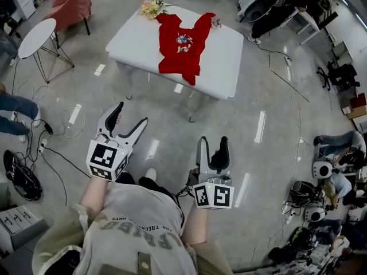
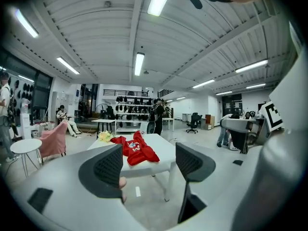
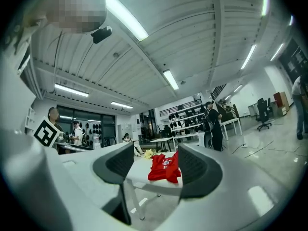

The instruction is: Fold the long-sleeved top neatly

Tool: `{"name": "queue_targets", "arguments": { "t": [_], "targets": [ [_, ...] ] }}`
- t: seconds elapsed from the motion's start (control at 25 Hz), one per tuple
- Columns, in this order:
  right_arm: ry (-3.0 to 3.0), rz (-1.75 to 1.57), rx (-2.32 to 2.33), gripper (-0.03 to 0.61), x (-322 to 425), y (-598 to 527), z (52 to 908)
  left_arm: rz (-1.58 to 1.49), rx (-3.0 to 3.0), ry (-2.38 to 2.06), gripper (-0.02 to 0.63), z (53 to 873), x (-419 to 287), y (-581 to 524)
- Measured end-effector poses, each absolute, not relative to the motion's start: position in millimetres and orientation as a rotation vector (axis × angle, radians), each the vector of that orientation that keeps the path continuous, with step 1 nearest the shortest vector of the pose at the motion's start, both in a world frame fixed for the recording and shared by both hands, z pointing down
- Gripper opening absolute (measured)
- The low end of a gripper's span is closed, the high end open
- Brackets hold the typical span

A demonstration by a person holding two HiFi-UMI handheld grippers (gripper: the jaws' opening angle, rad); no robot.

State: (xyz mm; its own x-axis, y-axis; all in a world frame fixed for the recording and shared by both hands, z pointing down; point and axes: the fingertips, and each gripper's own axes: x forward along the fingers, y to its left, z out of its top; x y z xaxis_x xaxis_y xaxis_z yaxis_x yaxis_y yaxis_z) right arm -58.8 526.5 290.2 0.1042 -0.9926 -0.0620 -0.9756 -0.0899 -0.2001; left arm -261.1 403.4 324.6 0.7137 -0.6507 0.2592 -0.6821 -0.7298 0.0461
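- The left tool [image 1: 131,113] has its jaws wide apart. Nothing sits between the pads, and only floor shows through the gap in the left gripper view.
- The right tool [image 1: 213,142] is open too, a little narrower, and it holds nothing.
- Both tools are in the air over bare floor, not yet at work.
- Straight ahead of both tools, well apart from them, is the white bench [image 1: 137,39]. The red long-sleeved top [image 1: 182,44] lies on it, hem toward the tools and sleeves spread away from them.
- The top looks like soft, light, limp cloth. It should sag and drag on the bench when lifted at one point, so I would use both tools together.
- The best places to pinch are probably the two hem corners nearest the tools, or a cuff and its shoulder. A single layer should be gripped firmly so that it does not slip out.
- It is unclear whether the hem stops at the bench's near edge or hangs just over it.
- The cloth is rumpled, so its side seams and the ends of its sleeves are hard to trace.
- Beyond the top, at the far left corner, lie yellow flowers [image 1: 151,7].
- A small item [image 1: 216,22] beside the right sleeve's end is too small to name.
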Motion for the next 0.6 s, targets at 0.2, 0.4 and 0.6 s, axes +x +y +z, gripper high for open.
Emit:
{"name": "queue_targets", "arguments": {
  "t": [0.2, 0.4, 0.6],
  "targets": [
    [2.014, -0.191, -2.17, 0.275, -39.6, 512.1, 306.2, 0.413, 2.729, -1.129, 0.325, 339.5, -252.7, 392.8],
    [2.057, -0.229, -2.158, 0.275, -38.3, 483.2, 322.9, 0.466, 2.707, -1.13, 0.325, 357.5, -246.8, 369.4],
    [2.068, -0.242, -2.21, 0.275, -34.5, 443.4, 339.4, 0.478, 2.714, -1.063, 0.325, 378.1, -229.4, 324.0]
  ]
}}
